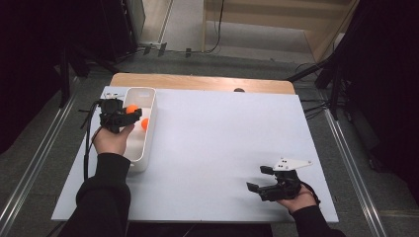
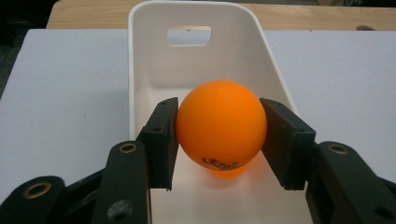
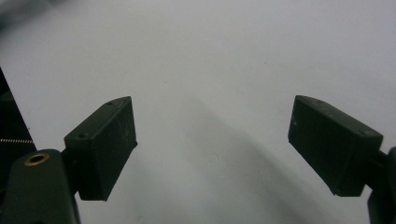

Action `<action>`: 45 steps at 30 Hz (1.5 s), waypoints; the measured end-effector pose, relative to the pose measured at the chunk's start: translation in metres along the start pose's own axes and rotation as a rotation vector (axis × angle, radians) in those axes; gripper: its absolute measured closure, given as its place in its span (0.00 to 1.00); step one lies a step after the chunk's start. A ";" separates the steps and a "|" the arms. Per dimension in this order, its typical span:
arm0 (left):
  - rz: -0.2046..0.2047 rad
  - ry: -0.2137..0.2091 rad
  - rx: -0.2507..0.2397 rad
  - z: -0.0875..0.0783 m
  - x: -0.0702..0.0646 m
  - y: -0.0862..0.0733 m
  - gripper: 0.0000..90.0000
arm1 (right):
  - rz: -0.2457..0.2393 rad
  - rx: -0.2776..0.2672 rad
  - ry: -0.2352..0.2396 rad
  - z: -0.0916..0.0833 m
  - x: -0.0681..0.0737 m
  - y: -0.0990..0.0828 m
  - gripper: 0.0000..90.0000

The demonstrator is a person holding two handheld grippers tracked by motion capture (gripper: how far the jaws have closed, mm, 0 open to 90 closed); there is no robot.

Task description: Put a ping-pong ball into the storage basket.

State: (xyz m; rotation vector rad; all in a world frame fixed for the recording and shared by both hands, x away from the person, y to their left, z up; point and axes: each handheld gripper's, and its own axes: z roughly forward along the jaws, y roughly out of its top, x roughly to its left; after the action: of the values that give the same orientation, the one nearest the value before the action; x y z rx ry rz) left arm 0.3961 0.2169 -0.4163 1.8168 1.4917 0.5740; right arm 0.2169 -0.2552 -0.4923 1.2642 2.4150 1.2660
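Left gripper view: our left gripper (image 2: 219, 140) clamps the orange ball (image 2: 220, 128) over the white bin (image 2: 140, 70); next we release it, while our right gripper (image 3: 212, 144) gapes empty.

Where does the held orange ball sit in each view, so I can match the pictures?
High view: the held orange ball sits left of centre, between the left gripper's jaws, over the white bin.
Left gripper view: ball at centre, clamped between both jaws.
Right gripper view: not in it.
Shared landmark: the white bin, in the high and left gripper views.
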 end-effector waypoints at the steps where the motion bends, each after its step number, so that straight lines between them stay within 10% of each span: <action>1: 0.000 -0.001 0.001 0.000 0.000 0.000 0.56 | -0.002 0.002 0.002 0.000 0.000 0.000 0.15; 20: -0.011 -0.028 -0.007 -0.002 0.000 0.001 0.41 | -0.001 0.000 0.002 0.000 0.000 0.000 0.15; 45: 0.028 -0.197 -0.014 -0.024 -0.008 0.011 0.35 | 0.005 0.001 0.000 -0.001 0.000 0.000 0.15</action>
State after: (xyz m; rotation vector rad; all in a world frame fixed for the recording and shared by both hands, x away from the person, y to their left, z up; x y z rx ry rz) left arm 0.3838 0.2141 -0.3919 1.8289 1.3289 0.4055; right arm 0.2164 -0.2560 -0.4914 1.2712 2.4146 1.2661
